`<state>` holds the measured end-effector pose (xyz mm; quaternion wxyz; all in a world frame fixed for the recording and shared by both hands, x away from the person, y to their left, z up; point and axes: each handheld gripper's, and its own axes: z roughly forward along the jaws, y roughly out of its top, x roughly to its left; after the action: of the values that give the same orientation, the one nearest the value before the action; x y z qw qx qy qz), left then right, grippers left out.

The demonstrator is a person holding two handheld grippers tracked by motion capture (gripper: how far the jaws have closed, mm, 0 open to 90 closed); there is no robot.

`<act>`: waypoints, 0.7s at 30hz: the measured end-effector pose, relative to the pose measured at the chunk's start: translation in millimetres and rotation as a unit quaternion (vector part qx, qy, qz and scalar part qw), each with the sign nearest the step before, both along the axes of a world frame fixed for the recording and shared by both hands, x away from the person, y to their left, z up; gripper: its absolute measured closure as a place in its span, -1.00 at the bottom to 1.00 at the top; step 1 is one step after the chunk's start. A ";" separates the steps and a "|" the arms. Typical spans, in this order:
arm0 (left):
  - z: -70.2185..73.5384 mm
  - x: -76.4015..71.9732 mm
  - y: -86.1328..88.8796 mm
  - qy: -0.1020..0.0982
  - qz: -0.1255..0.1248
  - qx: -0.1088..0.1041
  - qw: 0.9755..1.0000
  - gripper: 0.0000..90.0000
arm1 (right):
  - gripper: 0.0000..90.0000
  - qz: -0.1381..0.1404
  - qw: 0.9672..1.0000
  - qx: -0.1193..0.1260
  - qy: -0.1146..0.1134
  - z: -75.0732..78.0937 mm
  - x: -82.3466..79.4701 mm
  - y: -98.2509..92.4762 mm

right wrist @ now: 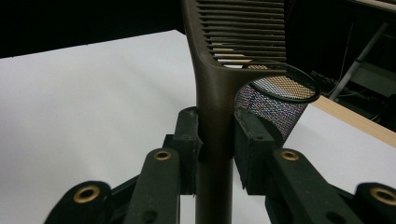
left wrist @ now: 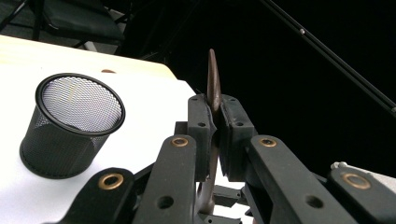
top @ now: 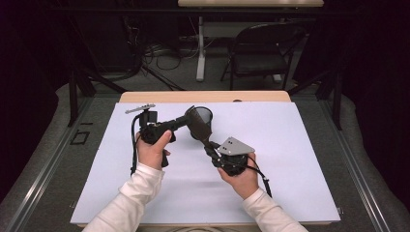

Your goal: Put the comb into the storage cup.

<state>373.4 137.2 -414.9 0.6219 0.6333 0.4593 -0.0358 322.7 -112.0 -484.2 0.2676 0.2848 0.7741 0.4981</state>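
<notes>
A brown comb (top: 197,126) hangs above the white sheet, and both grippers hold it. My left gripper (top: 185,121) comes in from the left and is shut on the comb's toothed end, which the left gripper view shows edge-on as a thin comb (left wrist: 213,84) between the left gripper's pads (left wrist: 214,114). My right gripper (top: 211,149) is shut on the comb's handle (right wrist: 215,98), with the teeth (right wrist: 243,32) rising above the right gripper (right wrist: 215,128). A black mesh cup (top: 205,114) stands upright on the sheet just behind the comb; this cup (left wrist: 70,126) is empty.
A white sheet (top: 290,159) covers most of the wooden table (top: 145,96). Beyond the table's far edge stand a folding chair (top: 263,53) and a desk leg (top: 200,48) with cables on the floor. A person's white sleeves come in from the bottom.
</notes>
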 end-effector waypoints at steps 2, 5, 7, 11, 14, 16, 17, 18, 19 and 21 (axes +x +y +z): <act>0.7 0.6 -0.4 0.001 -0.001 0.002 1.000 0.88 | 0.61 -0.001 1.000 0.000 0.000 -0.1 0.2 -0.1; 1.2 1.5 -1.0 0.004 -0.001 0.002 1.000 0.88 | 0.61 -0.002 1.000 0.002 0.001 -0.1 0.6 -0.2; 1.1 2.2 -1.1 0.006 -0.001 0.000 1.000 0.88 | 0.61 -0.002 1.000 0.003 0.003 -0.1 0.8 -0.5; 0.8 3.1 -1.7 0.009 -0.001 -0.001 1.000 0.88 | 0.61 -0.003 1.000 0.005 0.005 -0.4 1.6 -1.2; 0.8 3.7 -2.0 0.008 -0.001 0.000 1.000 0.88 | 0.60 -0.005 1.000 0.006 0.006 -0.5 2.2 -1.8; 1.1 3.9 -2.4 0.008 0.000 0.000 1.000 0.88 | 0.59 -0.005 1.000 0.007 0.006 -0.6 2.6 -2.2; 1.2 4.0 -2.6 0.008 0.000 0.000 1.000 0.88 | 0.59 -0.006 1.000 0.008 0.007 -0.6 2.7 -2.2; 1.3 4.3 -2.9 0.008 -0.001 0.001 1.000 0.88 | 0.58 -0.006 1.000 0.008 0.008 -0.6 2.8 -2.3; 1.4 4.4 -3.0 0.008 -0.001 0.001 1.000 0.88 | 0.57 -0.007 1.000 0.008 0.008 -0.6 2.9 -2.4; 1.5 4.7 -3.3 0.009 -0.001 0.001 1.000 0.88 | 0.56 -0.007 1.000 0.009 0.009 -0.6 3.1 -2.6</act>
<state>378.1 133.9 -413.4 0.6169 0.6342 0.4641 -0.0416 325.8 -114.6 -484.8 0.2615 0.2968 0.7701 0.5005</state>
